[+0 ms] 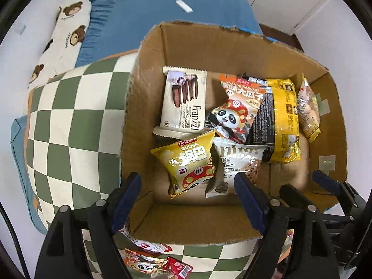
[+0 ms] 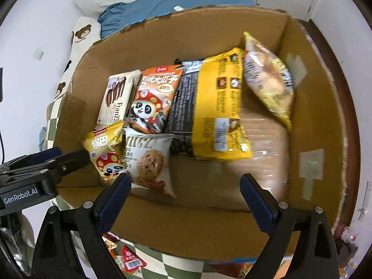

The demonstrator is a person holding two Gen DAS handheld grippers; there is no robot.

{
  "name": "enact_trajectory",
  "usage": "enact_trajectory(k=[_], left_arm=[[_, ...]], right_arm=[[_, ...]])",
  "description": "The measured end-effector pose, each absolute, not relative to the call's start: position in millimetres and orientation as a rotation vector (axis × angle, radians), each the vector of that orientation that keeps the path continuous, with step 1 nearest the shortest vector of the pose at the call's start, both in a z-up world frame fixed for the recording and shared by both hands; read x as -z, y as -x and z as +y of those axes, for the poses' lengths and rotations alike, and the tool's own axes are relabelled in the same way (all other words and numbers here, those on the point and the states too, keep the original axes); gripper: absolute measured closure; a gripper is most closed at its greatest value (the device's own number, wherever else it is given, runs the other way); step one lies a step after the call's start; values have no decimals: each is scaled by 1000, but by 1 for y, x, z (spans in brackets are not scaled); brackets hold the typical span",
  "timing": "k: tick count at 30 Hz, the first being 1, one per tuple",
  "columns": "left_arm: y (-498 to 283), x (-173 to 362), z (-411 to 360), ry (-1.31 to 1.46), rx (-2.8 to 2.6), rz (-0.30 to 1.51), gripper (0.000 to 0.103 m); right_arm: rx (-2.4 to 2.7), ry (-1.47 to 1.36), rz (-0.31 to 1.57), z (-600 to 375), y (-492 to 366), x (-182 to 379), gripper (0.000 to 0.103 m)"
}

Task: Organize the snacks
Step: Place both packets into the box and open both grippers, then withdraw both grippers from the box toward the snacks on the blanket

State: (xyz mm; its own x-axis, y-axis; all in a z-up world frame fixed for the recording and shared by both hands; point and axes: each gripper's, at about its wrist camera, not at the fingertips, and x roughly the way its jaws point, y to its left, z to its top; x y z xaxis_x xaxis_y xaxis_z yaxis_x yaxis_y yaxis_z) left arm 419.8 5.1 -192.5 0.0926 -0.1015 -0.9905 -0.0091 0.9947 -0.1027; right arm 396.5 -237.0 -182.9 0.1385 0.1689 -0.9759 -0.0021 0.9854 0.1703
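Note:
An open cardboard box holds several snack packs: a white Franzzi cookie pack, an orange panda seed bag, a yellow Guoba bag, a white oat cookie bag, a large yellow and black pack and a small clear bag at the right wall. My left gripper is open and empty over the box's near wall. My right gripper is open and empty above the box's near right part. It also shows in the left wrist view.
The box sits on a green and white checkered cushion. Loose snack packets lie on the cushion in front of the box. A blue blanket and a bear-print pillow lie behind.

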Motion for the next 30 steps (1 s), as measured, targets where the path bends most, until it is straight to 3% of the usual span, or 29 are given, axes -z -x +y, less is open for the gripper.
enact_trajectory(k=[18, 30], left_arm=[[-345, 109, 1, 33, 63, 1099, 22], [-290, 72, -2, 41, 76, 973, 21]], right_arm=[[-81, -67, 1139, -257, -321, 91, 6], [-66, -66, 980, -262, -257, 32, 6]])
